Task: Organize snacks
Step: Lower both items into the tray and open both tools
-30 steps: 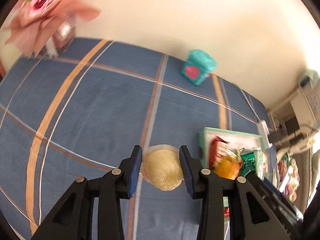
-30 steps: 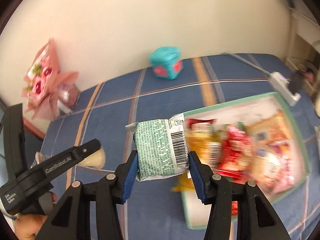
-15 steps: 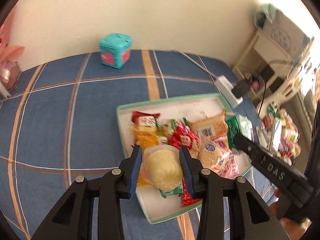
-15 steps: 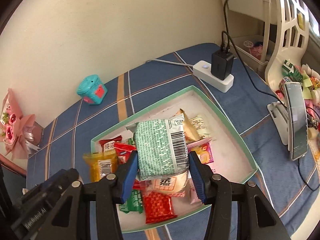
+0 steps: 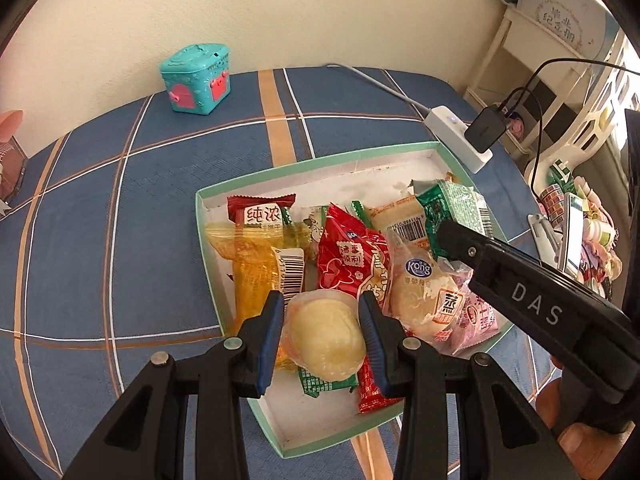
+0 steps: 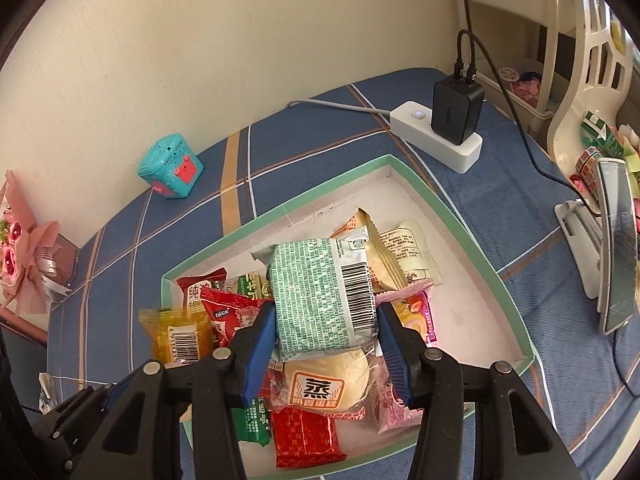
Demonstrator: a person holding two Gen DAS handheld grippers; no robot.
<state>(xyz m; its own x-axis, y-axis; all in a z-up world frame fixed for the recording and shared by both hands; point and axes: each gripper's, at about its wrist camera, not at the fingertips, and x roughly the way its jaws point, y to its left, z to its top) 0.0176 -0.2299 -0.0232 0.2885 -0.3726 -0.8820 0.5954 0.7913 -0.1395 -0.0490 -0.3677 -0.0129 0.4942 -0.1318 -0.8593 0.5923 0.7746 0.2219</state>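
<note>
My left gripper [image 5: 322,340] is clamped on a pale round bun [image 5: 326,340], right gripper [image 6: 326,334] clamped on a green packet [image 6: 322,300] — I'm holding both above the green-rimmed tray [image 6: 460,224], over its snack pile [image 5: 352,256] on the plaid cloth [image 5: 120,220].

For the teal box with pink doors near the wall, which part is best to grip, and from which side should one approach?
Probably grip the teal box across its two flat side walls, coming from the front, the tray side. It stands upright and alone on the blue cloth, and the wall blocks the back; the lumpy lid looks a poorer hold.
</note>
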